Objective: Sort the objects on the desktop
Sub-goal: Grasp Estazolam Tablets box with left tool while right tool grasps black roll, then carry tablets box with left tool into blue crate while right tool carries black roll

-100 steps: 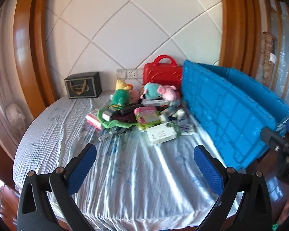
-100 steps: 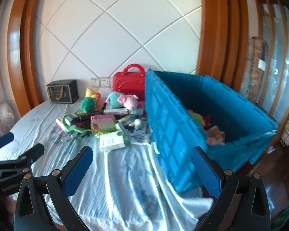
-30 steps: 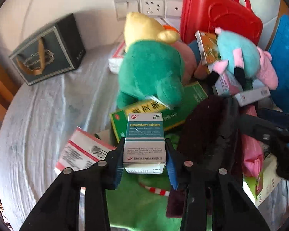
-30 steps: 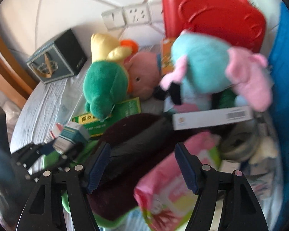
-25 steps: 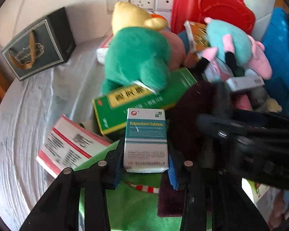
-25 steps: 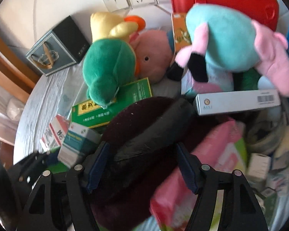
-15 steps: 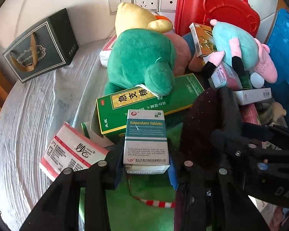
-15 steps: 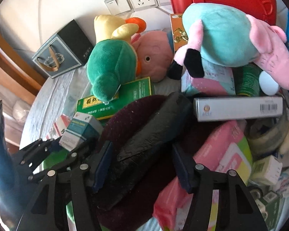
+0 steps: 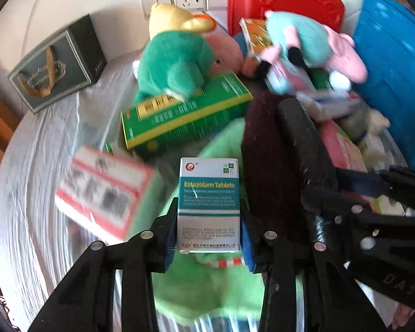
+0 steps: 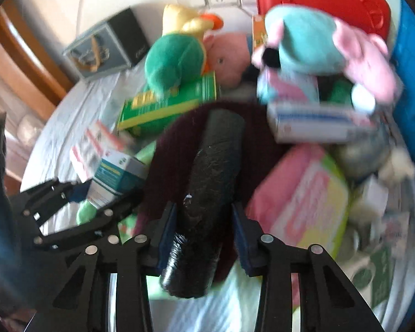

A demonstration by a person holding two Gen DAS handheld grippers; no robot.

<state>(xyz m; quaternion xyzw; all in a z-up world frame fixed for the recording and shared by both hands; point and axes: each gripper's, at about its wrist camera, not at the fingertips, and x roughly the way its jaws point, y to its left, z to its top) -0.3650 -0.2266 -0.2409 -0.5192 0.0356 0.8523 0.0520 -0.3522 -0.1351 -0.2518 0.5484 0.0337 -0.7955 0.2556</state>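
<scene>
My left gripper (image 9: pixel 209 229) is shut on a white and teal tablet box (image 9: pixel 209 193), held upright above a light green cloth (image 9: pixel 207 285). The same box (image 10: pixel 110 179) shows in the right wrist view, at the left. My right gripper (image 10: pixel 202 235) is closing, its blue pads pressing both sides of a black roll (image 10: pixel 215 166). The roll lies on a dark maroon cloth (image 10: pixel 174 152). In the left wrist view the roll (image 9: pixel 298 138) runs to the right gripper (image 9: pixel 332 191) at the right.
Behind lie a green box (image 9: pixel 185 116), a green plush (image 9: pixel 174 61), a teal and pink plush (image 9: pixel 310 41), a red case (image 9: pixel 279 0) and a dark gift box (image 9: pixel 55 66). A blue crate (image 9: pixel 395 69) stands right. A red-white box (image 9: pixel 105 191) lies left, a pink-yellow pack (image 10: pixel 304 202) right.
The right gripper's jaws have narrowed from wide apart onto the black roll. Both grippers have drawn back from the pile. The left one has kept the tablet box throughout.
</scene>
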